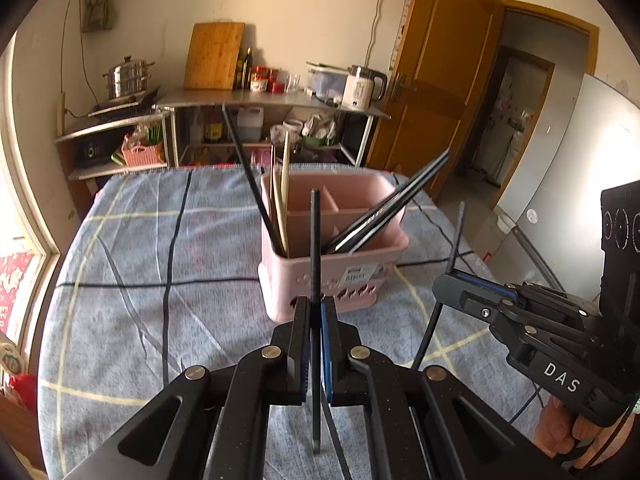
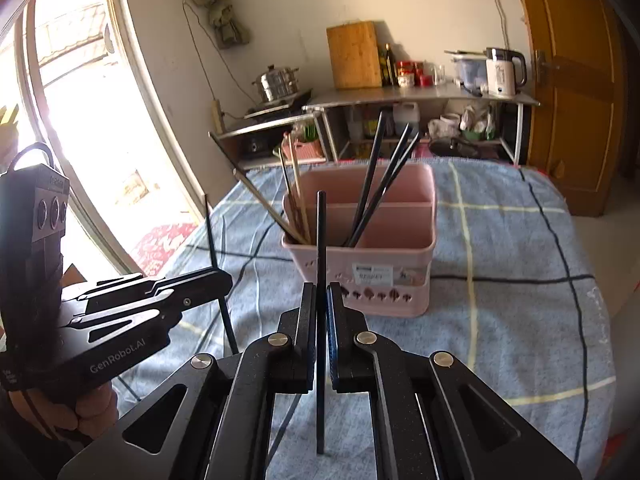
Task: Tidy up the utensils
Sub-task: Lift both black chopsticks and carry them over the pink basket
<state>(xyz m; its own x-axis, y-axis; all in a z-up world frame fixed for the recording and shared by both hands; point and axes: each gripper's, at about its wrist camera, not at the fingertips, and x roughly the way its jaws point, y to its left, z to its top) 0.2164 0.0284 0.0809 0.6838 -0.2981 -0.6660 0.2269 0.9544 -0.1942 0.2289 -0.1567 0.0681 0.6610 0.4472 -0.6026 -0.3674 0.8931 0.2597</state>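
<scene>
Left tool (image 1: 316,312) and right tool (image 2: 321,300) each clench one thin black chopstick (image 1: 315,240) upright, near pink ribbed plastic caddy (image 1: 332,264) mid-table.

Rear wall (image 1: 304,4): cream plaster. Against it, a metal shelf unit (image 1: 276,100) carries a steel steamer pot (image 1: 128,78), a bamboo cutting board (image 1: 215,56), a white kettle (image 1: 362,87). Wooden door (image 1: 440,72): open, at right. Window (image 2: 80,92): bright daylight. The table carries a blue plaid cloth (image 2: 520,264).
</scene>
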